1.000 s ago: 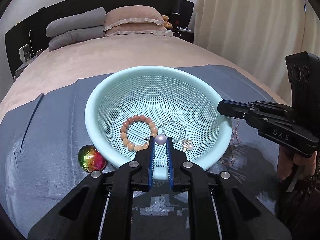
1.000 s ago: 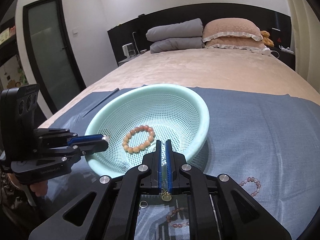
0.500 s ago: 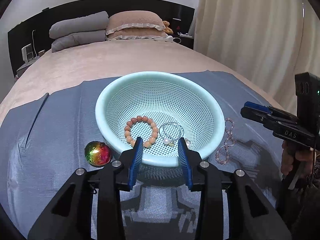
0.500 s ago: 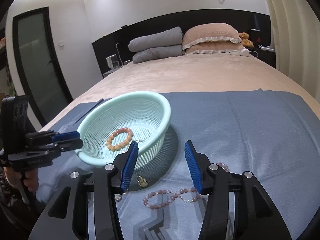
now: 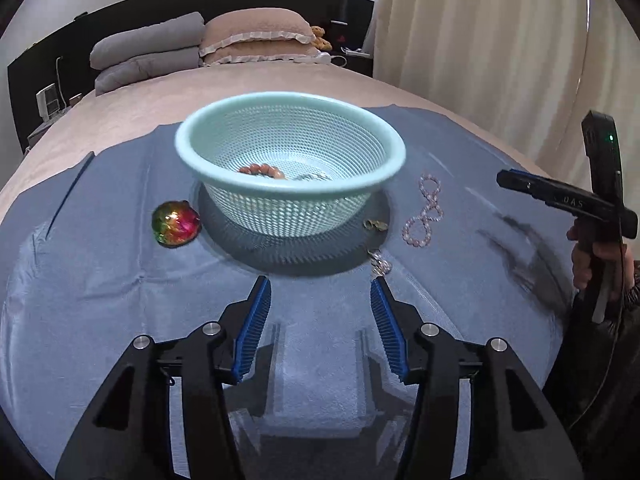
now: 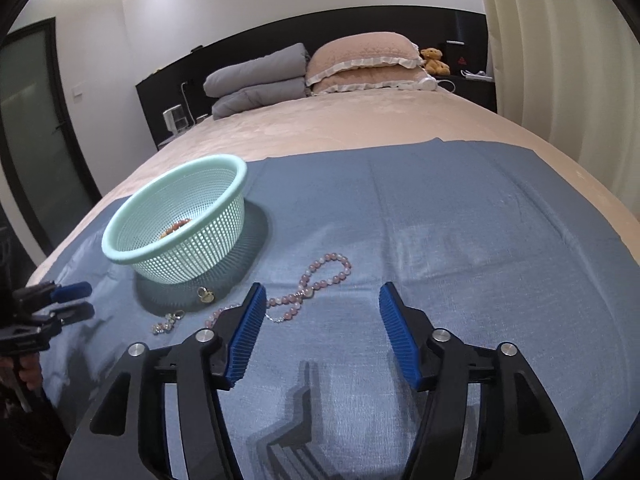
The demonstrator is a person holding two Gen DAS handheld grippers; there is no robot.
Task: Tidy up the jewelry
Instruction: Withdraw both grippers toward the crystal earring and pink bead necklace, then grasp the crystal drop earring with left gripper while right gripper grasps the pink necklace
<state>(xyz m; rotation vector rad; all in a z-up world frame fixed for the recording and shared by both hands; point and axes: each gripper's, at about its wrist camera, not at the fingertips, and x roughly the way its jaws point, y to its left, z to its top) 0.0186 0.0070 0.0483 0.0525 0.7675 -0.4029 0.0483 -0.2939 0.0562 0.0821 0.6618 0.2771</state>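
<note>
A mint mesh basket [image 5: 290, 184] stands on the blue cloth [image 5: 320, 360]; it also shows in the right wrist view [image 6: 180, 224]. An orange bead bracelet [image 5: 262, 170] lies inside it. A pink bead necklace [image 5: 426, 212] [image 6: 316, 284], a gold pendant [image 5: 374, 224] [image 6: 206, 294] and a silver charm [image 5: 380, 264] [image 6: 168, 322] lie on the cloth right of the basket. An iridescent ball [image 5: 176, 223] lies left of it. My left gripper [image 5: 320, 296] is open and empty, short of the basket. My right gripper [image 6: 322, 300] is open and empty, just behind the necklace.
The cloth covers the foot of a beige bed [image 6: 360, 120] with grey and pink pillows [image 6: 360, 60] at the headboard. Curtains [image 5: 500, 40] hang on the right. The right gripper's body [image 5: 568, 200] shows at the right in the left wrist view.
Both grippers opened and pulled back from the basket. The left one released a pearl piece into the basket; the right one let go of the gold pendant, which now lies on the cloth.
</note>
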